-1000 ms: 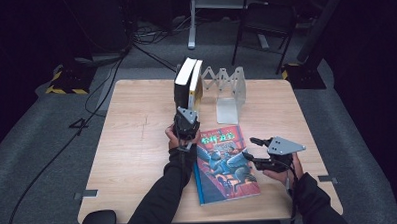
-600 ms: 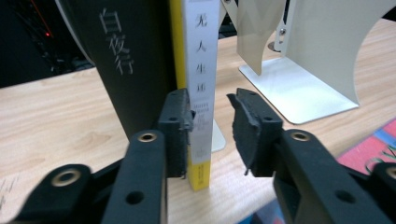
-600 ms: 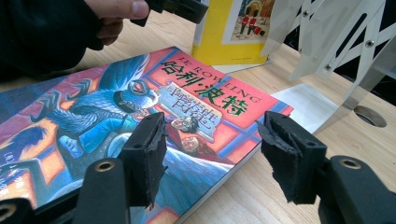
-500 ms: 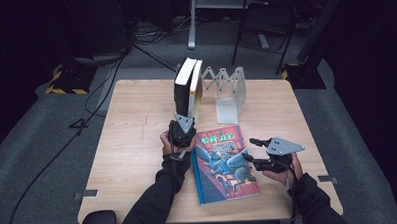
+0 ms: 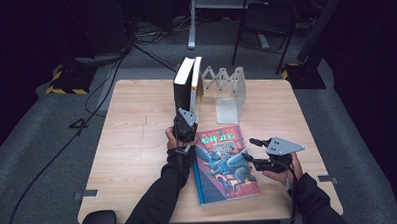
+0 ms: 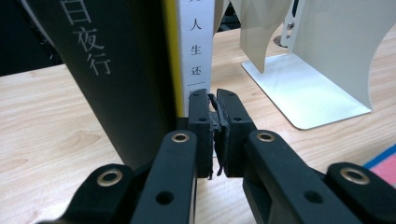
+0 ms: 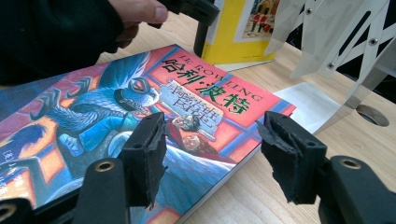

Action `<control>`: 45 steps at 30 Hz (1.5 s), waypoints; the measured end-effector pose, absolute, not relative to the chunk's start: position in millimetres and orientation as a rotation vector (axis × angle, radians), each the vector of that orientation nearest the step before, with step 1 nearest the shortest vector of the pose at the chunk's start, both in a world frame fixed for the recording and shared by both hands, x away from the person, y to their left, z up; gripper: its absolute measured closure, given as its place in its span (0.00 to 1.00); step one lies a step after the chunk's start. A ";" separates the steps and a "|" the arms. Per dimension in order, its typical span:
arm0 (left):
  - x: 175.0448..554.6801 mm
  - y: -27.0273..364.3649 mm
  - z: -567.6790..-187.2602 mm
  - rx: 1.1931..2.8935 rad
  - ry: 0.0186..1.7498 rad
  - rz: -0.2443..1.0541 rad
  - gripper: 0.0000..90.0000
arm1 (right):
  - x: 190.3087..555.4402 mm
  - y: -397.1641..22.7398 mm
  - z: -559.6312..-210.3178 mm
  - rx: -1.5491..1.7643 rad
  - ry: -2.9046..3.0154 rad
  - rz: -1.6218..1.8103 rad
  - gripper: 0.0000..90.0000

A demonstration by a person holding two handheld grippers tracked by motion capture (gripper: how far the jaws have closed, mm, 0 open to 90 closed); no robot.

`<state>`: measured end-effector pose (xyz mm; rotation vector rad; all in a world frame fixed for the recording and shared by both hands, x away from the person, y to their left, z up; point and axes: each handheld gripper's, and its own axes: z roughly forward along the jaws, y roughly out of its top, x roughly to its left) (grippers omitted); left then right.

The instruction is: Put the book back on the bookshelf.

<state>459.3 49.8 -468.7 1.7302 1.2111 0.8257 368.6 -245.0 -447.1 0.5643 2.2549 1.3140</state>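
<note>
Just ahead of the left gripper (image 6: 212,135), jaws closed on nothing, stand the two upright books (image 5: 188,87). Right gripper (image 7: 212,154) hovers wide open and empty over the flat colourful book's (image 5: 223,163) right edge. Looks like shelving into the white bookend rack (image 5: 229,93); next likely needs the right jaws pinching that edge to lift it.

Both grippers black: left gripper (image 6: 214,100) has brass-ringed screw holes and frayed foam pads, right gripper (image 7: 212,140) carries a grey triangular plate; person wears black long sleeves (image 5: 159,193).
</note>
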 end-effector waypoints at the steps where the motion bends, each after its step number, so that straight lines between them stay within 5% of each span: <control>1: 459.3 49.8 -468.7 1.730 1.211 0.826 0.94 | 368.6 -245.0 -447.1 0.564 2.255 1.314 0.45; 27: 482.0 50.5 -464.6 1.780 1.205 0.799 0.96 | 368.5 -245.0 -447.2 0.562 2.265 1.305 0.45; 45: 456.8 59.3 -454.7 1.876 1.038 0.736 0.68 | 366.0 -248.5 -446.0 0.571 2.270 1.301 0.45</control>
